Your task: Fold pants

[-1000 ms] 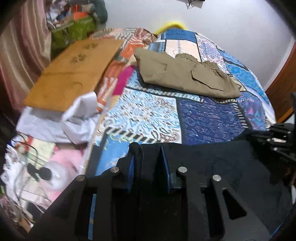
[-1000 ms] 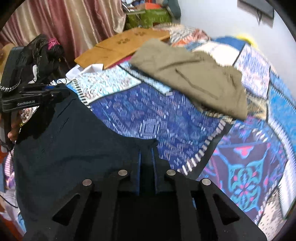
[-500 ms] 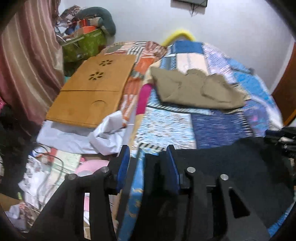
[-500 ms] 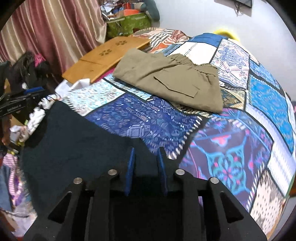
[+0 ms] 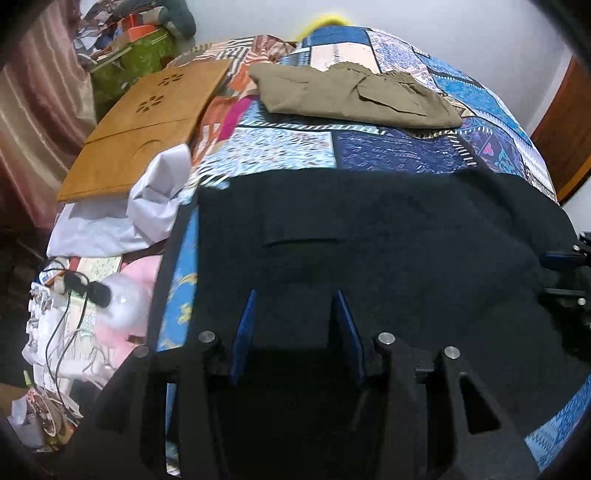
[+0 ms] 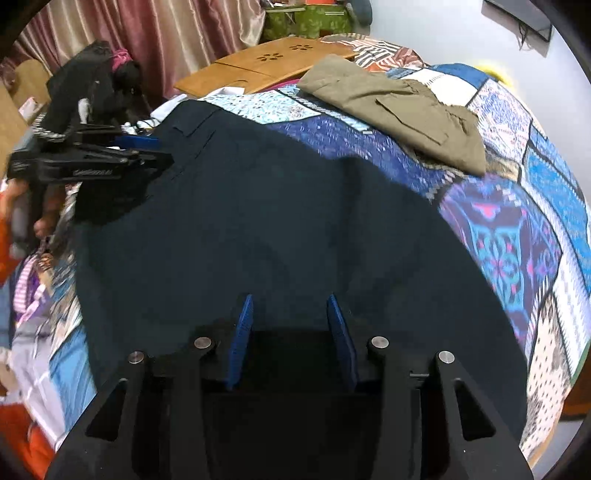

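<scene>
Dark navy pants (image 5: 369,236) (image 6: 258,206) lie spread flat across the near part of the patchwork bedspread (image 5: 280,147) (image 6: 517,236). My left gripper (image 5: 295,325) hovers over their near left edge. Its jaws are opening, and the blue pads (image 5: 243,332) stand apart with dark cloth showing between them, unpressed. My right gripper (image 6: 291,325) is over the near right edge, jaws likewise opening, nothing pinched. Each gripper also shows in the other's view: the left gripper (image 6: 159,151) and the right gripper (image 5: 554,269). Folded khaki pants (image 5: 354,96) (image 6: 395,103) rest at the far side.
A wooden lap tray (image 5: 147,125) (image 6: 266,62) lies at the bed's left edge with crumpled white cloth (image 5: 147,206) beside it. A pink plush toy (image 5: 129,295), cables and clutter sit lower left. Curtains (image 6: 166,33) hang left; a brown door (image 5: 565,129) stands right.
Both grippers were shut on the navy pants' near edge and have let go, their jaws spreading. Both pulled back, and the pants now lie flat on the bed.
</scene>
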`<state>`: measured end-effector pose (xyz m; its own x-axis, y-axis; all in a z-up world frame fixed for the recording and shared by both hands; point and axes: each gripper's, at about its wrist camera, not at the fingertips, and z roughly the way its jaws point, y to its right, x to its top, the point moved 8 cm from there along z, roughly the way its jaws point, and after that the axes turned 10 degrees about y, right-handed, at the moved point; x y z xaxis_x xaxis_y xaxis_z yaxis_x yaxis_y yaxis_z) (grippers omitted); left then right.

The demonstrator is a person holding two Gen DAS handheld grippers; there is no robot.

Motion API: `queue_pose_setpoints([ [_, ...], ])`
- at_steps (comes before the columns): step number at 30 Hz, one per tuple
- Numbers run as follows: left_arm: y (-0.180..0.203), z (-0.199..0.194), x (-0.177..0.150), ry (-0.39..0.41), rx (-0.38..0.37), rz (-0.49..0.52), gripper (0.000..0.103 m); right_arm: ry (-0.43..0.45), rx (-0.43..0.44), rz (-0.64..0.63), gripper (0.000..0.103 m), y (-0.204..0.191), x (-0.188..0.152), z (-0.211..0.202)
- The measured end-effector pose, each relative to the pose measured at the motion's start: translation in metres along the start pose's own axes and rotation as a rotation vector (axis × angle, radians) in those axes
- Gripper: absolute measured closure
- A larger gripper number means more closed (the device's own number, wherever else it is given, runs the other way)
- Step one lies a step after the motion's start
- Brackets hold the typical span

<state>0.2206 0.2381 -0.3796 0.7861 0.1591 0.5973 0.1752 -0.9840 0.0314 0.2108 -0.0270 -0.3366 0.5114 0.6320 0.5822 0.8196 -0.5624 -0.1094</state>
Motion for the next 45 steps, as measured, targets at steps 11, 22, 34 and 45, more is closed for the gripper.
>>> queue_pose_setpoints([
  [11,-0.053,-0.023,-0.029,-0.029,0.111,-0.061,0.038,0.023,-0.074,0.09,0.064,0.033,-0.062,-0.066],
  [22,-0.008,-0.068,0.006,0.06,0.144,0.055,0.041,0.044,-0.185,0.259,0.061,0.076,-0.123,-0.11],
  [34,0.157,-0.093,0.054,0.163,-0.06,0.237,0.041,0.038,-0.34,0.405,0.049,0.123,-0.206,-0.145],
  [45,0.341,-0.083,0.043,0.131,-0.321,0.419,0.038,0.165,-0.45,0.504,0.045,0.128,-0.227,-0.194],
])
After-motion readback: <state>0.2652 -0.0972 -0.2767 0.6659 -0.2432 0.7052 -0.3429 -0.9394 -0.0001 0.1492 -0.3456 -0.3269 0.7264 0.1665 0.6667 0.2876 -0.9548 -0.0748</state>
